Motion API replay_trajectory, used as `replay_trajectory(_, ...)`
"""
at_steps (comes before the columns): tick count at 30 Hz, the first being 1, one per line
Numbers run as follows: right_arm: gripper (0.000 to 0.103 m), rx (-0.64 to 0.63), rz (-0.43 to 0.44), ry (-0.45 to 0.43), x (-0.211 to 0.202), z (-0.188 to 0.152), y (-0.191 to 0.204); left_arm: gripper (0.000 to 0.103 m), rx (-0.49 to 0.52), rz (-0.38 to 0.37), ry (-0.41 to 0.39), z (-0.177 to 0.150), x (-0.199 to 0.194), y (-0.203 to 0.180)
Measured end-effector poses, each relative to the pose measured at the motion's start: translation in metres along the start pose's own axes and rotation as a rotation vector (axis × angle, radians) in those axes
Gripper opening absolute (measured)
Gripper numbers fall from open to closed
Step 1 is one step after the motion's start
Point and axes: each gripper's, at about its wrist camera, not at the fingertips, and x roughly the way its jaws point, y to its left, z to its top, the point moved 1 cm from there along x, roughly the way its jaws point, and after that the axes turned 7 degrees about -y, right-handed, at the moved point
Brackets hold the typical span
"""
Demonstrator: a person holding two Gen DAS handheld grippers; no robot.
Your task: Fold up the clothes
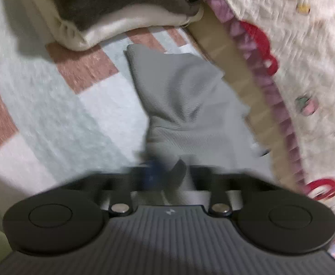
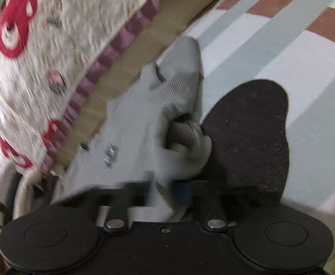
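A light grey knit garment [image 1: 179, 96] lies stretched over the striped sheet, running from its far corner down into my left gripper [image 1: 167, 174]. That gripper is shut on the garment's near end, and its fingertips are blurred. In the right wrist view the same grey garment [image 2: 144, 123] is bunched and creased, with small printed marks on it. My right gripper [image 2: 163, 190] is shut on a fold of it. A dark, nearly black piece of cloth [image 2: 250, 137] lies flat just to the right of the bunched grey fabric.
A quilt with red bears [image 1: 305, 45] and a cardboard edge [image 1: 231, 52] run along one side, close to the garment. A pile of cream and grey-brown clothes [image 1: 112, 11] sits beyond it. Everything rests on a sheet striped white, pale green and brown [image 2: 270, 41].
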Motion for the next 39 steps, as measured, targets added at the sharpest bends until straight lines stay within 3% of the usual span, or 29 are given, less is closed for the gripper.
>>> replay_trajectory(2, 0.006, 0.003, 0.034, -0.035, -0.009, 0.006, 0.001, 0.003, 0.017, -0.007, -0.020, 0.007, -0.011, -0.005)
replay_trajectory(6, 0.005, -0.153, 0.094, -0.085, -0.048, 0.019, 0.032, 0.003, 0.086, -0.022, -0.055, 0.017, -0.046, -0.019)
replay_trajectory(12, 0.005, -0.285, -0.075, 0.029, -0.045, 0.000, 0.026, 0.003, 0.179, 0.111, -0.002, -0.009, -0.048, -0.014)
replay_trajectory(15, 0.004, -0.264, -0.048, 0.001, -0.055, -0.005, 0.018, 0.003, 0.201, 0.107, -0.027, -0.009, -0.065, -0.016)
replay_trajectory(18, 0.002, -0.353, -0.027, -0.032, -0.072, -0.004, 0.034, 0.003, 0.184, 0.085, -0.076, -0.005, -0.082, -0.020)
replay_trajectory(22, 0.001, -0.416, -0.106, 0.027, -0.058, -0.017, 0.024, 0.004, 0.309, 0.229, 0.036, -0.025, -0.053, -0.019)
replay_trajectory(24, 0.001, -0.442, -0.152, 0.029, -0.055, -0.024, 0.023, 0.005, 0.348, 0.281, 0.038, -0.030, -0.054, -0.019)
replay_trajectory(26, 0.001, -0.546, -0.216, 0.018, -0.054, -0.033, 0.032, 0.007, 0.387, 0.327, 0.044, -0.029, -0.055, -0.019)
replay_trajectory(29, 0.006, -0.589, -0.314, 0.014, -0.055, -0.037, 0.036, 0.008, 0.462, 0.388, -0.021, -0.017, -0.070, -0.023)
replay_trajectory(30, 0.012, -0.607, -0.369, -0.011, -0.058, -0.036, 0.041, 0.009, 0.476, 0.391, -0.042, -0.011, -0.076, -0.025)
replay_trajectory(31, 0.032, -0.626, -0.423, -0.035, -0.061, -0.036, 0.046, 0.013, 0.488, 0.393, -0.064, -0.006, -0.082, -0.027)
replay_trajectory(33, 0.045, -0.662, -0.532, -0.084, -0.067, -0.036, 0.057, 0.023, 0.447, 0.345, -0.101, 0.004, -0.088, -0.025)
replay_trajectory(34, 0.045, -0.680, -0.558, -0.105, -0.070, -0.036, 0.064, 0.030, 0.417, 0.310, -0.114, 0.008, -0.088, -0.024)
replay_trajectory(36, 0.045, -0.714, -0.526, -0.131, -0.072, -0.040, 0.083, 0.033, 0.370, 0.265, -0.128, 0.015, -0.077, -0.024)
replay_trajectory(39, 0.045, -0.792, -0.328, -0.036, -0.039, -0.050, 0.130, 0.038, 0.355, 0.223, -0.091, 0.028, -0.048, -0.024)
